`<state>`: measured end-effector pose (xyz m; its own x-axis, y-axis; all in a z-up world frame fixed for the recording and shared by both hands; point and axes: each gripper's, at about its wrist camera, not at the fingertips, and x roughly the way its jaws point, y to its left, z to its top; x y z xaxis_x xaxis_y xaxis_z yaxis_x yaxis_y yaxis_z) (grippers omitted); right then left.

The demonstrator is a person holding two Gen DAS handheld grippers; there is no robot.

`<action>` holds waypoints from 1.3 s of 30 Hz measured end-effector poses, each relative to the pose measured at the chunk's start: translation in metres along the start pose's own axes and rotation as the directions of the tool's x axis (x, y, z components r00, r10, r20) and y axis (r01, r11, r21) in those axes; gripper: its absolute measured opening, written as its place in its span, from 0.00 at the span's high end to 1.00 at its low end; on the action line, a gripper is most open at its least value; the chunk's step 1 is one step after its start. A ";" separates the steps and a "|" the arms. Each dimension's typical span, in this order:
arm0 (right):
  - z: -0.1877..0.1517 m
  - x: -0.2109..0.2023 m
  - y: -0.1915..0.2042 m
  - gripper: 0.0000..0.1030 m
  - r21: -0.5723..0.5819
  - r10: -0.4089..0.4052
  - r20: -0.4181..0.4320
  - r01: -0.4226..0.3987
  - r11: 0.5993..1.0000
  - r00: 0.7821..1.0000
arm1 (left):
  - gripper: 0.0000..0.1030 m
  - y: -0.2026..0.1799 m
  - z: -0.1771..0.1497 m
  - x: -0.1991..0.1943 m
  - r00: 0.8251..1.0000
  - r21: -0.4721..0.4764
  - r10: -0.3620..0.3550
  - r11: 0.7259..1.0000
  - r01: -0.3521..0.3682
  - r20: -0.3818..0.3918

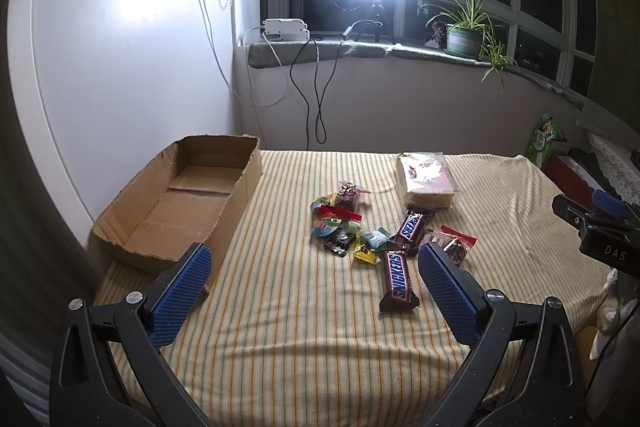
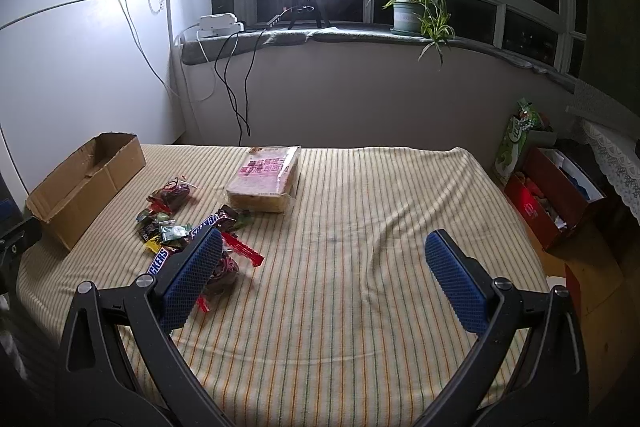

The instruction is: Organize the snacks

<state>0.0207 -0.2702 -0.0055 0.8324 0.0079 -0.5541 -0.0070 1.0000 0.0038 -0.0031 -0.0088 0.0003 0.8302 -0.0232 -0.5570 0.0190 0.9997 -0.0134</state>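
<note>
Two bars marked SNICKERS lie in a snack pile mid-bench, right of the empty cardboard box. Bread bag has pink print, unreadable. Left claw spread, holding nothing; right claw likewise. Striped cloth bare toward the right edge.

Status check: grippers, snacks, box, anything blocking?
Left gripper open, right gripper open, both empty. Snacks loose on the cloth, cardboard box empty. Nothing between them.
</note>
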 end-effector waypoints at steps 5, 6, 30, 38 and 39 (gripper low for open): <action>0.000 0.000 0.000 0.00 0.000 0.000 -0.001 0.000 1.000 1.000 | 0.01 0.000 -0.001 0.000 1.000 0.000 -0.002 1.000 0.002 -0.002; 0.000 0.000 0.001 0.00 -0.001 -0.001 0.000 0.001 1.000 1.000 | 0.01 0.000 -0.001 0.000 1.000 0.000 -0.002 1.000 0.002 -0.002; -0.004 0.002 0.002 0.00 -0.007 0.005 -0.007 -0.006 1.000 1.000 | 0.01 -0.002 -0.002 -0.001 1.000 0.001 -0.008 1.000 0.008 -0.003; -0.004 0.005 0.004 0.02 -0.014 0.016 -0.021 -0.017 1.000 1.000 | 0.01 0.001 -0.005 0.004 1.000 -0.001 -0.023 1.000 0.023 -0.018; -0.004 0.007 0.005 0.06 -0.014 0.023 -0.026 -0.023 1.000 0.999 | 0.01 0.001 -0.006 0.006 0.999 0.000 -0.028 1.000 0.028 -0.024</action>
<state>0.0241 -0.2655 -0.0127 0.8173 0.0305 -0.5754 -0.0340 0.9994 0.0047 -0.0015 -0.0077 -0.0080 0.8156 -0.0516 -0.5763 0.0423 0.9987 -0.0296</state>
